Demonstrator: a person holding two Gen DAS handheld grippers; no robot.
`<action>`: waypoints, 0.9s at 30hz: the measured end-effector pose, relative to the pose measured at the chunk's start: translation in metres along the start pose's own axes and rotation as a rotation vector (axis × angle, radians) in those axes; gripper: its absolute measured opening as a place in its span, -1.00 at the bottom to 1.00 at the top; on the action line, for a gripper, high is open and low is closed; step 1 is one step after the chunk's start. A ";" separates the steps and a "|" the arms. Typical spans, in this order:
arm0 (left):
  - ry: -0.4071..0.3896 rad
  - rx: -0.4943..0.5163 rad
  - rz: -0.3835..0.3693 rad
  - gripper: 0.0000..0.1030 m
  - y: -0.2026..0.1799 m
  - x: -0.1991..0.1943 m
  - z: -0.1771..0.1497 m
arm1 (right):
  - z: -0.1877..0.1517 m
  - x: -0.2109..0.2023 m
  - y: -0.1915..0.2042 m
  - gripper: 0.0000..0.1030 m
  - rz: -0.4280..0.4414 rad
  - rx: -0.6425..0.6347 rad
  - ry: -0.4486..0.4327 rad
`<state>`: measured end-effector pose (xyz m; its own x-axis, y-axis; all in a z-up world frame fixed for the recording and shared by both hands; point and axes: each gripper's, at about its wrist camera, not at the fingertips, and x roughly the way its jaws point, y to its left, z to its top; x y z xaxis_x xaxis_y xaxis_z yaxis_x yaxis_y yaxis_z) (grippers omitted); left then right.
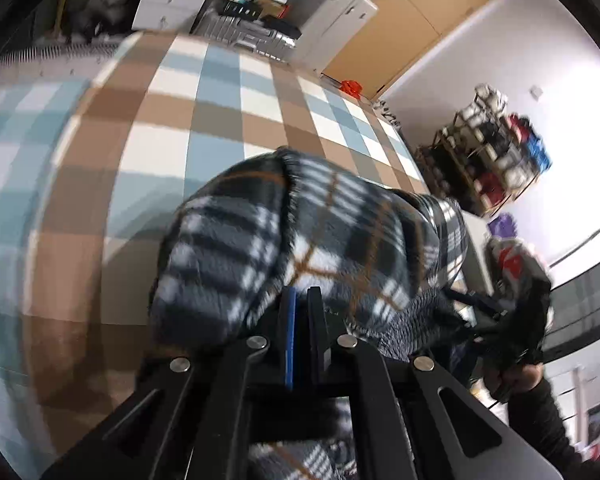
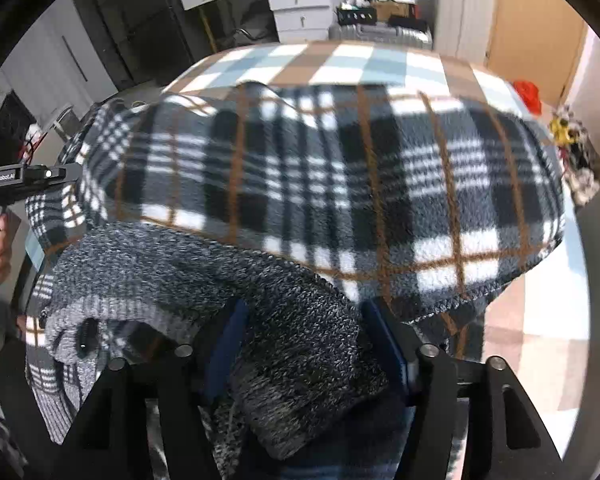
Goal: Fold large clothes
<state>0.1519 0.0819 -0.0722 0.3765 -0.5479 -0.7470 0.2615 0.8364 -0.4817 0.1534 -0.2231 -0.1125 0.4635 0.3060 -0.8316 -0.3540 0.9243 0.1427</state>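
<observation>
Gripping the plaid fleece garment (image 1: 300, 240) between nearly closed jaws, the left hand-held gripper (image 1: 302, 300) points toward the checkered bed cover (image 1: 220, 100). The right hand-held gripper (image 2: 304, 320) has wide jaws around the grey knit cuff (image 2: 284, 340). The garment lies across the bed, long axis side to side.
</observation>
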 end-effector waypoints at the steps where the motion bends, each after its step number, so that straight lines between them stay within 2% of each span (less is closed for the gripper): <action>1: -0.010 0.022 0.019 -0.87 -0.005 -0.005 0.001 | 0.002 -0.006 0.001 0.37 0.015 0.007 -0.029; 2: -0.029 0.045 0.034 -0.75 -0.011 -0.014 0.001 | 0.004 -0.013 0.002 0.46 0.029 0.016 -0.058; 3: -0.054 0.071 0.048 -0.32 -0.018 -0.025 0.000 | 0.006 -0.021 0.002 0.57 0.047 0.027 -0.092; 4: -0.066 0.086 0.062 0.29 -0.021 -0.032 0.001 | 0.010 -0.028 0.004 0.62 0.064 0.036 -0.124; 5: -0.092 0.094 0.086 0.49 -0.023 -0.044 0.001 | 0.013 -0.034 0.006 0.69 0.077 0.042 -0.149; 6: -0.135 0.094 0.097 0.58 -0.023 -0.055 0.003 | 0.015 -0.039 0.010 0.72 0.101 0.051 -0.179; 8: -0.169 0.076 0.103 0.58 -0.016 -0.067 0.008 | 0.017 -0.043 0.016 0.72 0.123 0.063 -0.197; 9: -0.152 0.052 0.117 0.58 -0.010 -0.069 0.010 | 0.017 -0.043 0.020 0.72 0.141 0.069 -0.205; 14: -0.024 -0.100 0.149 0.59 0.021 -0.044 0.016 | 0.010 -0.037 0.040 0.72 0.267 0.140 -0.262; 16: 0.044 -0.122 0.124 0.59 0.027 -0.032 0.017 | 0.004 -0.034 0.047 0.72 0.299 0.156 -0.290; 18: 0.080 -0.127 0.157 0.59 0.026 -0.027 0.016 | 0.003 -0.033 0.052 0.72 0.299 0.138 -0.275; 21: 0.117 -0.146 0.125 0.59 0.022 -0.022 0.016 | 0.000 -0.028 0.057 0.72 0.289 0.116 -0.264; 24: 0.120 -0.216 0.022 0.58 0.024 -0.015 0.015 | -0.005 -0.020 0.060 0.72 0.293 0.107 -0.247; 25: 0.124 -0.224 0.005 0.55 0.024 -0.013 0.016 | -0.006 -0.018 0.061 0.72 0.293 0.106 -0.242; 26: 0.116 -0.229 0.017 0.48 0.023 -0.011 0.017 | -0.007 -0.018 0.061 0.72 0.296 0.104 -0.238; 27: 0.107 -0.224 0.048 0.10 0.022 -0.011 0.018 | -0.008 -0.018 0.064 0.72 0.304 0.097 -0.236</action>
<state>0.1692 0.1063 -0.0668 0.2841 -0.5125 -0.8103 0.0375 0.8504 -0.5248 0.1157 -0.1719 -0.0931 0.5274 0.6024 -0.5992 -0.4309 0.7974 0.4224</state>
